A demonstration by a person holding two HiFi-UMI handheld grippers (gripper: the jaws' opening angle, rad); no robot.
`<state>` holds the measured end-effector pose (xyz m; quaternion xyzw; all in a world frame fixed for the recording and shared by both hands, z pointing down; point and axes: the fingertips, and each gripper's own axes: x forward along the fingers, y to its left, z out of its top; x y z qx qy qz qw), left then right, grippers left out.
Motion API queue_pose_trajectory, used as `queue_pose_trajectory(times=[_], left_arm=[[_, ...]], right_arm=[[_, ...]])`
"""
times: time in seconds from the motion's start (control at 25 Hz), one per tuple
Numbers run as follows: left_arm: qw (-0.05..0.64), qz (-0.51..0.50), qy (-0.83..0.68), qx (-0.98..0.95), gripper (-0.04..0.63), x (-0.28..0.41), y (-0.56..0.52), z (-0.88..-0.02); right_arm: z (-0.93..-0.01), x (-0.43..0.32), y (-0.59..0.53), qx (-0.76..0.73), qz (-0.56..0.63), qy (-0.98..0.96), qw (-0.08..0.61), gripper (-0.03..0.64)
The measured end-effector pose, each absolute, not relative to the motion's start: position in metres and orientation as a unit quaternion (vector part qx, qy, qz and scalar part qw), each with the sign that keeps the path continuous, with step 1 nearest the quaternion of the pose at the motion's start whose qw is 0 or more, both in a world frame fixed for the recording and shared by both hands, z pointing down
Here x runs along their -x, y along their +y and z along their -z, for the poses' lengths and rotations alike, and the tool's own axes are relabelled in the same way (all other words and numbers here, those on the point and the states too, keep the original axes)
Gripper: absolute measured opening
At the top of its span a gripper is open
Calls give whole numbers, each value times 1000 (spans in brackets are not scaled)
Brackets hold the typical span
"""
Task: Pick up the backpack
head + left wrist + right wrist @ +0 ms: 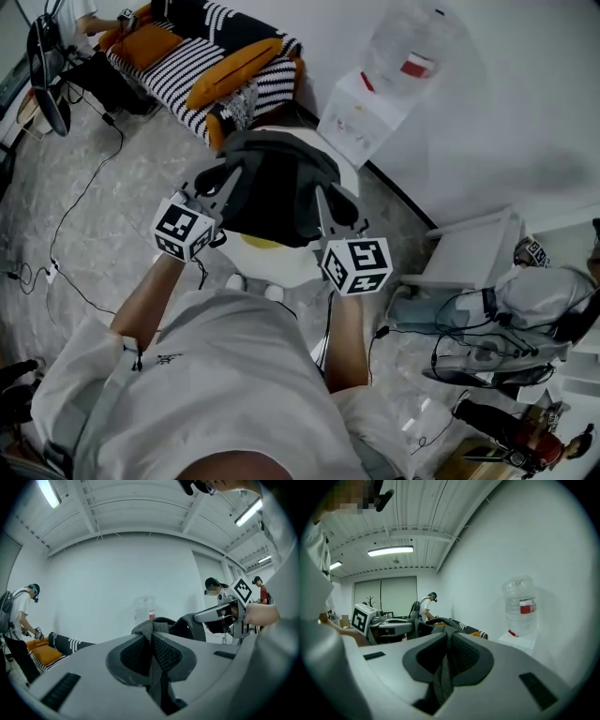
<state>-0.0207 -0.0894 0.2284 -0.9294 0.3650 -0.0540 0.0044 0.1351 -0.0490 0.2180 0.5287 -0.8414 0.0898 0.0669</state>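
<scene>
Now, head view: backpack (272, 183) hangs clear of floor (112, 234) before person's chest, between left tool (217, 187) and right tool (326, 208); one tool each side, likely so load hangs level.

Left gripper view: jaws nearly closed, pinching grey strap (152, 632); webbing bunched between pads, giving firm hold.

Right gripper view: jaws likewise clamped on second strap (443, 672), fabric trailing down through gap.

Judgement: lift looks done; both pinches carry weight.
</scene>
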Motion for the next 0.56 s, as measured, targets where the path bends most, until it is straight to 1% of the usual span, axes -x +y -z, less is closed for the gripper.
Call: queue_pose_trajectory(times=[0.56], left_arm=[[4,58,373,926,37,20,-91,-235]], right_arm=[[-224,-134,-51,-531,-91,-839,73,43]])
